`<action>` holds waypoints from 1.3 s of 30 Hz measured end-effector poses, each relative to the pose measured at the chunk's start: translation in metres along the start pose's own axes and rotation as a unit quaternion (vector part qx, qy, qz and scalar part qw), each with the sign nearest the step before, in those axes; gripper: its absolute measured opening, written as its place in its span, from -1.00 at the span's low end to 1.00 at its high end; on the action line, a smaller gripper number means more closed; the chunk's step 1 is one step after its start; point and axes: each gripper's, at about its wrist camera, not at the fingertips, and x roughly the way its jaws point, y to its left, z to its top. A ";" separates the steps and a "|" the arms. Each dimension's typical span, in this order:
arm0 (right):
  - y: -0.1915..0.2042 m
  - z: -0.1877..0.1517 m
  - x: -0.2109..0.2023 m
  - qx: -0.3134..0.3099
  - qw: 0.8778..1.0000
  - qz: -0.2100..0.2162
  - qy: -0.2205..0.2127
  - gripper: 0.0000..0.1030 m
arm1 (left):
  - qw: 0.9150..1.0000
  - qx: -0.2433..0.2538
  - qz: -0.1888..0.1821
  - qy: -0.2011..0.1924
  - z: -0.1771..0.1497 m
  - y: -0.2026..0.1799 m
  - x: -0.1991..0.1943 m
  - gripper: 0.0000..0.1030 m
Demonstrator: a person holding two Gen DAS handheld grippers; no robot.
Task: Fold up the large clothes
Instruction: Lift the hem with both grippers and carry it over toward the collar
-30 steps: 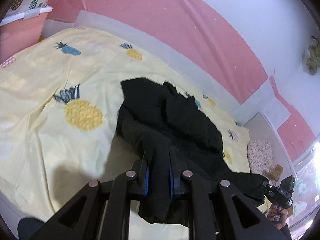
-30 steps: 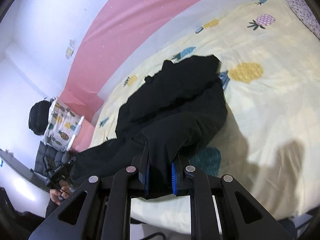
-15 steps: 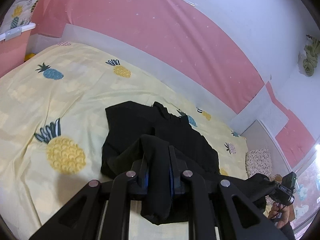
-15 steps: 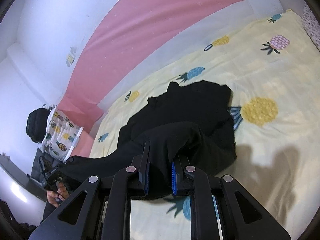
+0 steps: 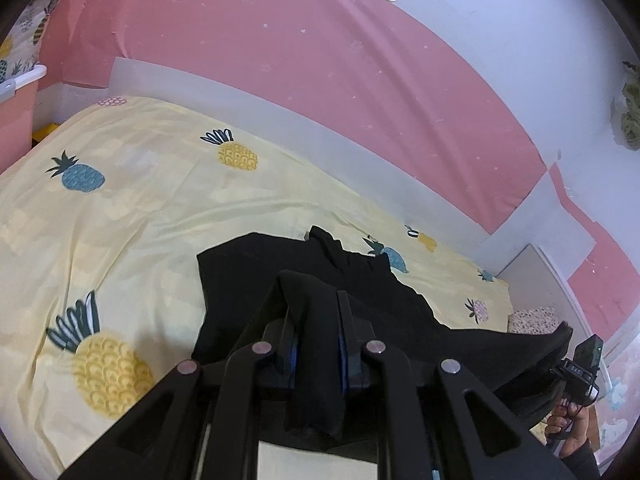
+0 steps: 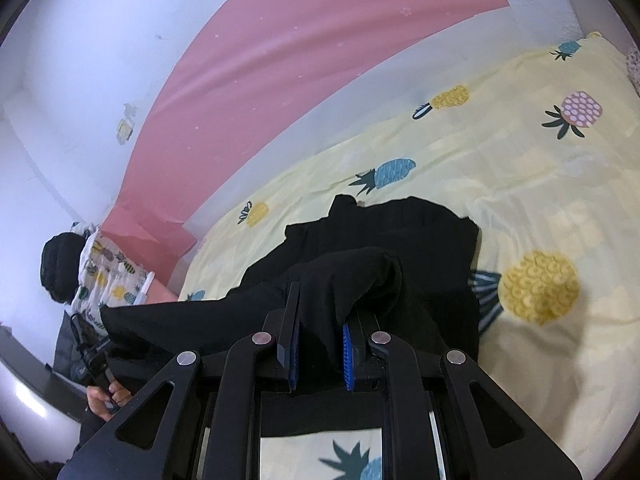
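The left tool is clenched on a fold of the black garment; the right tool grips another bunch of the same cloth, its blue pads pressed into the fabric; between the two the garment stretches as a raised band, while its far part lies flat on the bed (yellow sheet, pineapple print), below the pink wall.
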 end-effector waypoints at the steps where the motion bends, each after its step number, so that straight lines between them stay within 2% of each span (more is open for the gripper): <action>1: 0.000 0.005 0.005 0.001 1.000 -0.001 0.000 -0.69 | 1.000 -0.001 0.002 0.001 0.004 0.000 0.006 -0.71; 16: -0.026 0.065 0.094 0.038 0.998 -0.037 0.021 -0.69 | 0.998 -0.023 0.043 0.045 0.054 0.017 0.122 -0.70; 27: -0.072 0.074 0.177 0.080 0.990 -0.091 0.073 -0.67 | 0.989 -0.031 0.093 0.107 0.052 0.050 0.220 -0.70; 32: -0.097 0.070 0.203 0.114 0.986 -0.091 0.087 -0.62 | 0.985 -0.033 0.108 0.129 0.042 0.061 0.253 -0.68; 36: -0.102 0.069 0.210 0.117 0.985 -0.085 0.090 -0.44 | 0.986 -0.029 0.106 0.128 0.041 0.060 0.258 -0.60; 37: -0.100 0.070 0.208 0.113 0.986 -0.081 0.088 -0.29 | 0.986 -0.034 0.096 0.129 0.041 0.061 0.255 -0.58; 39: -0.094 0.073 0.199 0.096 0.990 -0.061 0.078 -0.01 | 0.988 -0.043 0.076 0.127 0.045 0.064 0.247 -0.36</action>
